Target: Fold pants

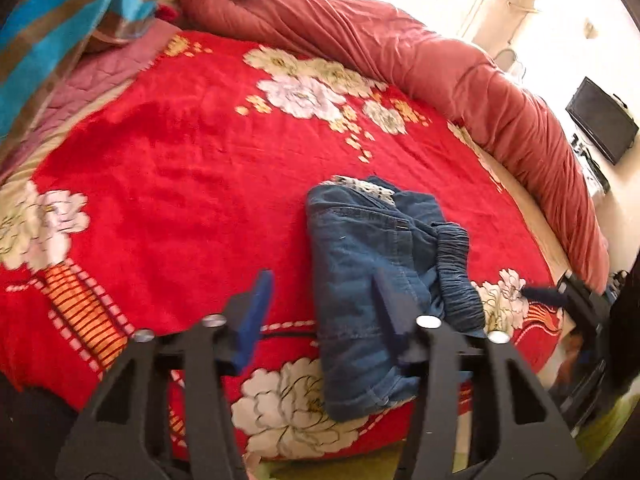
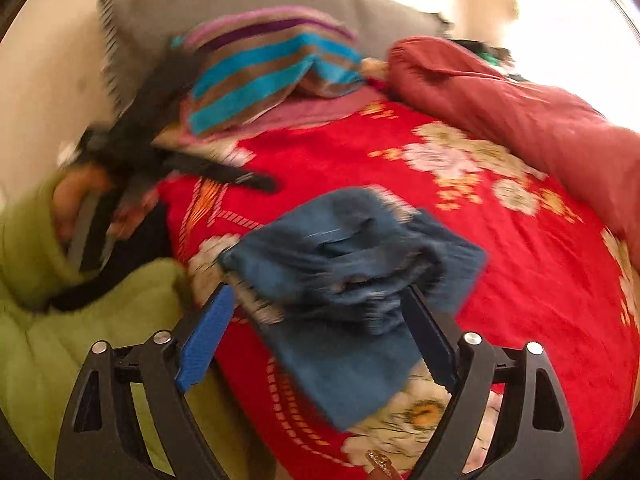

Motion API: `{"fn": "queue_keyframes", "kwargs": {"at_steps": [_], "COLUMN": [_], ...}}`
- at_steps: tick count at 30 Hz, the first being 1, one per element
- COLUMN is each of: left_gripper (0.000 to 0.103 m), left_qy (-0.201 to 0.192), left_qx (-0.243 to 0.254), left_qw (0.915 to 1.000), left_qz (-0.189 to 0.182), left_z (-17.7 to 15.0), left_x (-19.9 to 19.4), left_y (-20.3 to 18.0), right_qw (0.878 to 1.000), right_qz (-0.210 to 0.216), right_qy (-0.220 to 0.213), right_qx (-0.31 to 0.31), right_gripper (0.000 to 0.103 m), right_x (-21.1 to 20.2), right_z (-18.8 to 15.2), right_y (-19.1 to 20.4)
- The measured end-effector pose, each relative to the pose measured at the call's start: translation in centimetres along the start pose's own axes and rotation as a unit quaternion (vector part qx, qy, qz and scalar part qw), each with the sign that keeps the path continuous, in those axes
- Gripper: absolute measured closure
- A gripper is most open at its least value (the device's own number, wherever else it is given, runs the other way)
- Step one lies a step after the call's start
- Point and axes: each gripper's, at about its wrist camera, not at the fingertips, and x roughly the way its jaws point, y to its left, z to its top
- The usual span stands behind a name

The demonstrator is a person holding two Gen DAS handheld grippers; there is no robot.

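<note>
Blue denim pants (image 1: 372, 276) lie in a folded bundle on the red floral blanket (image 1: 192, 184), elastic waistband (image 1: 456, 276) on the right side. My left gripper (image 1: 324, 300) is open and empty just above the bundle's near left edge. In the right wrist view the pants (image 2: 348, 292) lie blurred between my fingers. My right gripper (image 2: 316, 320) is open and empty over their near end. The left gripper (image 2: 240, 178) shows there at the left, held by a hand. The right gripper (image 1: 552, 296) shows at the right edge of the left wrist view.
A rolled red quilt (image 1: 400, 52) runs along the bed's far side. A striped blue and brown pillow (image 2: 272, 72) and a grey pillow (image 2: 168, 20) lie at the head. A green sleeve (image 2: 80, 320) is at the near left. A black screen (image 1: 600, 120) hangs on the wall.
</note>
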Motion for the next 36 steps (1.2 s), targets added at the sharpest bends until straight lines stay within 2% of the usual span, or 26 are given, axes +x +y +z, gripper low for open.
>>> {"fn": "queue_keyframes", "kwargs": {"at_steps": [1, 3, 7, 12, 14, 16, 19, 22, 25, 27, 33, 36], "left_gripper": [0.07, 0.07, 0.07, 0.07, 0.07, 0.07, 0.07, 0.07, 0.07, 0.07, 0.07, 0.07], "left_qy": [0.005, 0.019, 0.04, 0.058, 0.061, 0.063, 0.064, 0.062, 0.054, 0.052, 0.044, 0.041], "left_qx": [0.0, 0.001, 0.017, 0.035, 0.031, 0.026, 0.023, 0.023, 0.025, 0.024, 0.029, 0.027], "left_qw": [1.0, 0.9997, 0.9989, 0.9977, 0.9976, 0.9976, 0.9976, 0.9978, 0.9982, 0.9983, 0.9986, 0.9988], "left_qz": [-0.003, -0.013, -0.019, -0.007, -0.009, -0.009, -0.009, -0.012, -0.013, -0.012, -0.006, -0.005], "left_z": [0.2, 0.8, 1.7, 2.0, 1.9, 1.7, 1.6, 1.7, 1.6, 1.3, 1.2, 1.2], "left_x": [0.3, 1.4, 3.5, 5.9, 6.2, 6.5, 6.7, 6.7, 6.7, 6.7, 6.2, 6.1], "left_y": [-0.1, -0.5, -1.7, -2.3, -2.0, -1.7, -1.4, -1.4, -1.5, -1.5, -1.7, -1.8], "right_qw": [1.0, 0.999, 0.997, 0.992, 0.99, 0.99, 0.989, 0.988, 0.988, 0.99, 0.992, 0.992], "right_qz": [0.009, 0.016, 0.011, 0.014, 0.012, 0.038, 0.072, 0.075, 0.065, 0.073, 0.07, 0.069], "right_qy": [0.007, 0.018, 0.026, 0.033, 0.042, 0.054, 0.054, 0.049, 0.086, 0.081, 0.077, 0.076], "right_qx": [-0.01, -0.036, -0.077, -0.123, -0.131, -0.122, -0.118, -0.123, -0.11, -0.09, -0.076, -0.073], "right_gripper": [0.04, 0.047, 0.048, 0.05, 0.066, 0.093, 0.1, 0.1, 0.1, 0.1, 0.098, 0.093], "right_x": [0.5, 1.7, 3.5, 6.2, 7.6, 8.5, 7.0, 5.7, 7.9, 8.5, 8.3, 8.0], "right_z": [0.0, 0.1, 0.6, 1.8, 1.9, 1.9, 1.8, 1.2, -0.7, -1.4, -0.8, -0.7], "right_y": [0.6, 1.7, 3.1, 4.0, 3.8, 3.3, 3.4, 3.7, 3.2, 3.0, 2.8, 3.1]}}
